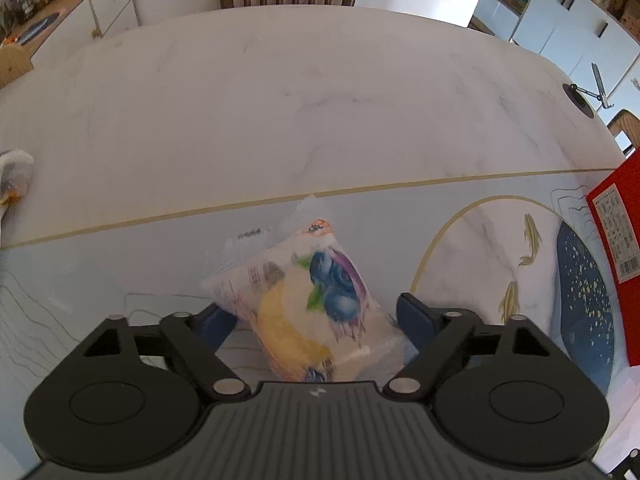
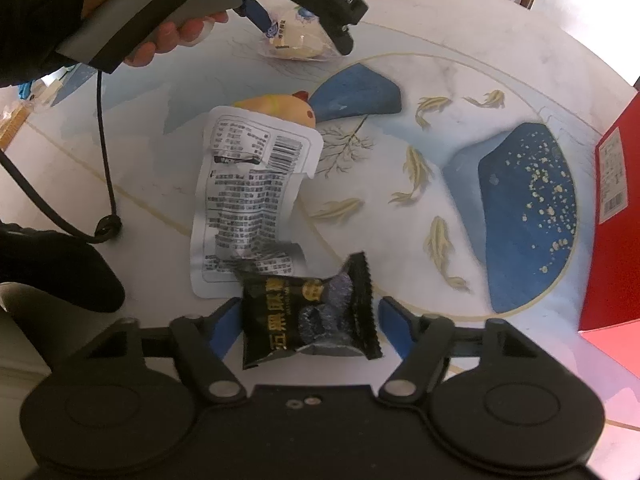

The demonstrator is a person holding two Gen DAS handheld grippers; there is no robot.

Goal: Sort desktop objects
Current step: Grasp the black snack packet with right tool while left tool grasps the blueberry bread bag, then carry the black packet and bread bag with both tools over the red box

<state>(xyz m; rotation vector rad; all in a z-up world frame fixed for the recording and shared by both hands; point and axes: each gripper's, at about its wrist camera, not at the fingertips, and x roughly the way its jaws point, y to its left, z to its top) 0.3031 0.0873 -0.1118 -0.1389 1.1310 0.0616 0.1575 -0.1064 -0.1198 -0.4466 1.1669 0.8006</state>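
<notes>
Straddling packets, left claw [image 1: 316, 312] pinches blueberry bread [image 1: 304, 300], right claw [image 2: 308, 314] touches black snack [image 2: 312, 312].

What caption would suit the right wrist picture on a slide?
Right hand-held gripper straddles a black snack packet on the fish-patterned table, beside a white pouch.
</notes>
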